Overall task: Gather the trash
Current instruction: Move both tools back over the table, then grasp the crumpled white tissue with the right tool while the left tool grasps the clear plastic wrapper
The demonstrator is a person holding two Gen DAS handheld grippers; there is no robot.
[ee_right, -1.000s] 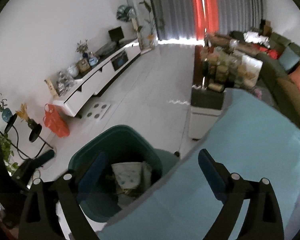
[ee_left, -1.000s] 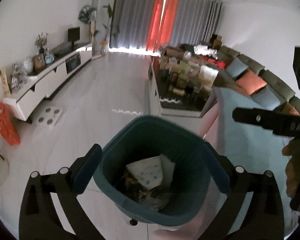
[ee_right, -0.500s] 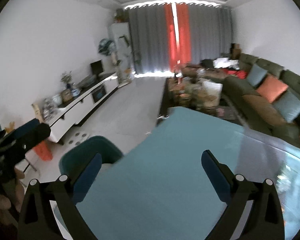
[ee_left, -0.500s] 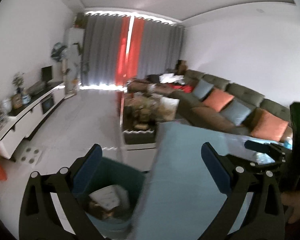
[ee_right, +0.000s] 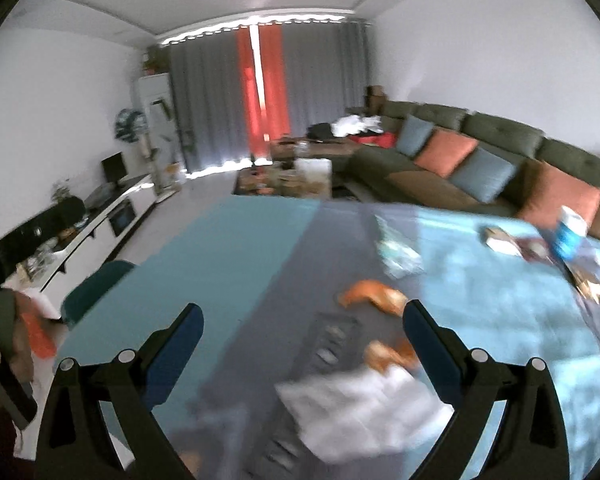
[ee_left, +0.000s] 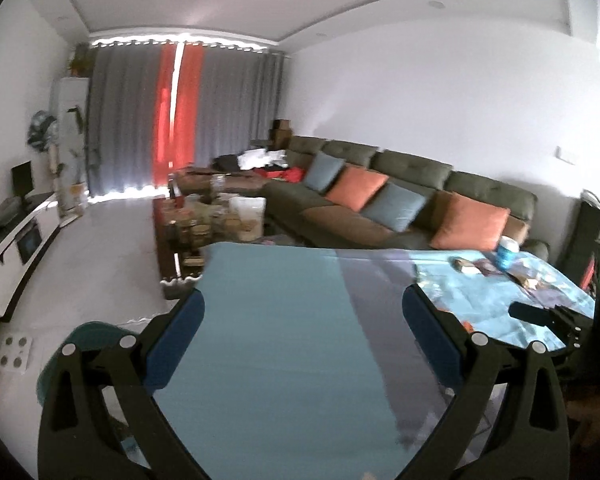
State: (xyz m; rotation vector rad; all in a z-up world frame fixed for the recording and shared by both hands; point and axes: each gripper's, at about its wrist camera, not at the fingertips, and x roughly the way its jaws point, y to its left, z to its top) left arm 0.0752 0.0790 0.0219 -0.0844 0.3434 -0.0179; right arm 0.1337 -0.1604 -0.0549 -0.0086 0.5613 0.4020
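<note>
**Both grippers empty above the blue table, litter ahead of the right one**

The left gripper point(ee_left: 302, 328) hangs over a bare stretch of the table point(ee_left: 268, 320) with its jaws spread wide and nothing between them. The teal bin point(ee_left: 82, 334) stands on the floor just off the table's left edge, partly hidden behind the left finger.

The right gripper point(ee_right: 302, 330) is likewise wide open and holds nothing. Below it lies a crumpled white paper point(ee_right: 364, 404), blurred, near the right finger. Two orange scraps point(ee_right: 374, 296) lie just beyond, one of them close to that finger. Farther across the table sit a clear wrapper point(ee_right: 398, 254), a small packet point(ee_right: 500, 240) and a blue-and-white tub point(ee_right: 570, 232), well apart from the gripper. The bin point(ee_right: 100, 284) shows at the table's left edge.

No writing can be read on the tub or packets; the frames are too blurred. A sofa point(ee_left: 420, 188) with orange and blue cushions runs behind the table.
</note>
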